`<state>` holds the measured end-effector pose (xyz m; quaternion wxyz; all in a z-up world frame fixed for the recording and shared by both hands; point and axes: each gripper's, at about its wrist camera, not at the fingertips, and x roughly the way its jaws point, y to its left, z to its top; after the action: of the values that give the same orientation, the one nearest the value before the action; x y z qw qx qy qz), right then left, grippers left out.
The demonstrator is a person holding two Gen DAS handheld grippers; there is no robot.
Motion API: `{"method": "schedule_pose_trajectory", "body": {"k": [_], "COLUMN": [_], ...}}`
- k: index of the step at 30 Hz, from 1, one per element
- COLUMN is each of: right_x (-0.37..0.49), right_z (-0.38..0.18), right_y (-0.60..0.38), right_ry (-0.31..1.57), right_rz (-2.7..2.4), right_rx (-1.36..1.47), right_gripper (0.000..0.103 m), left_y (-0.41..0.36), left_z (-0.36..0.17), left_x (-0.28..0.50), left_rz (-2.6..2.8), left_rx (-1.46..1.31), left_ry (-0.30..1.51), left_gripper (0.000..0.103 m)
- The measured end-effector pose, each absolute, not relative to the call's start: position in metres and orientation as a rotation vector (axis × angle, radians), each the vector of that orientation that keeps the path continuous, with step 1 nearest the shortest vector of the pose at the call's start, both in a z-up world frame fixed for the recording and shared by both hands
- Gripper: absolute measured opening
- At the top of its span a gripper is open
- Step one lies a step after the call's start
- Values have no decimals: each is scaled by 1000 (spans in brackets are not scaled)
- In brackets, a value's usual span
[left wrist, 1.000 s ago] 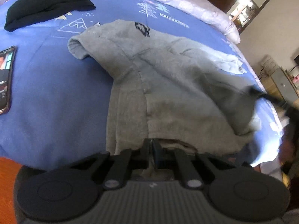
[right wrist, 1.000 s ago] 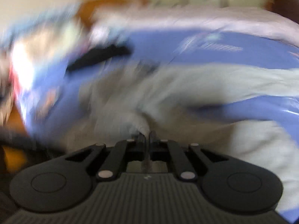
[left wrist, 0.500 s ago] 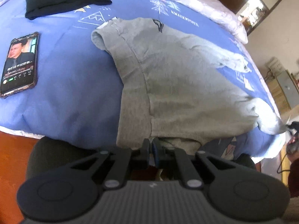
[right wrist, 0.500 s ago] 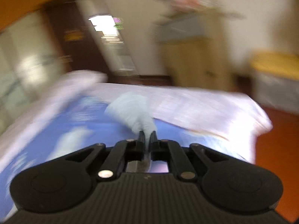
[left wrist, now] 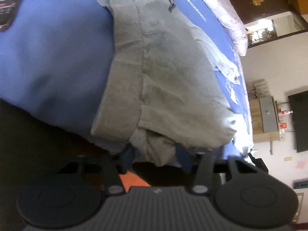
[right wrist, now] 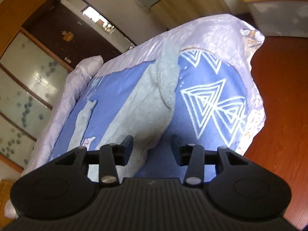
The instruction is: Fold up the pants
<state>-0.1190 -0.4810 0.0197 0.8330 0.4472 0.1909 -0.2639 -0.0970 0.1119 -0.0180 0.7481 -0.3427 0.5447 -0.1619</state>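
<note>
Grey pants (left wrist: 165,71) lie on the blue bedspread (left wrist: 53,61), waistband at the near bed edge, one leg folded over the other. My left gripper (left wrist: 156,157) is open, its fingers either side of a hanging bunch of waist fabric. In the right wrist view the pant legs (right wrist: 146,104) stretch away across the bed. My right gripper (right wrist: 152,150) is open just above the leg cloth, not holding it.
A phone (left wrist: 7,11) lies on the bed at far left. The bed edge drops to the reddish wooden floor (right wrist: 279,115). A wooden cabinet (left wrist: 263,115) and dark wardrobe (right wrist: 63,30) stand beyond. A lidded plastic bin (right wrist: 279,5) sits on the floor.
Both grippers have opened and let go of the pants. The left gripper dropped lower at the bed edge; the right swung round to look along the legs.
</note>
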Motion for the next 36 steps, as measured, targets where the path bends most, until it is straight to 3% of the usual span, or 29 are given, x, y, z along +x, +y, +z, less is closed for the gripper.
{"method": "schedule_pose_trajectory", "body": {"k": [1, 12, 13, 14, 17, 22, 24, 27, 33, 36], "right_x": [-114, -96, -89, -81, -72, -94, -86, -69, -115, -128], "right_z": [18, 39, 41, 41, 54, 97, 94, 53, 3, 5], "right_y": [-485, -539, -544, -548, -552, -551, -554, -562, -560, -547], "right_ry": [401, 362, 377, 411, 412, 99, 150, 386, 276, 266], "right_rz": [-571, -708, -710, -708, -677, -536, -606, -782, -676, -629], "right_rx": [955, 961, 942, 927, 920, 929, 874, 844, 1123, 1087], "right_gripper": [47, 46, 35, 9, 9, 8, 8, 9, 23, 39], "left_y": [109, 149, 151, 150, 147, 150, 149, 143, 147, 147], "left_z": [-20, 50, 53, 54, 51, 35, 30, 26, 34, 41], "left_x": [-94, -108, -112, -115, -124, -125, -125, -120, -115, -112], "left_rz": [-348, -236, -221, -208, -180, -138, -149, -163, -193, -208], "left_rx": [-736, -781, -787, -789, -784, -797, -790, -775, -748, -730], "left_ry": [1206, 1057, 1060, 1065, 1088, 1134, 1156, 1178, 1175, 1161], "left_gripper": [6, 7, 7, 7, 7, 7, 7, 7, 7, 7]}}
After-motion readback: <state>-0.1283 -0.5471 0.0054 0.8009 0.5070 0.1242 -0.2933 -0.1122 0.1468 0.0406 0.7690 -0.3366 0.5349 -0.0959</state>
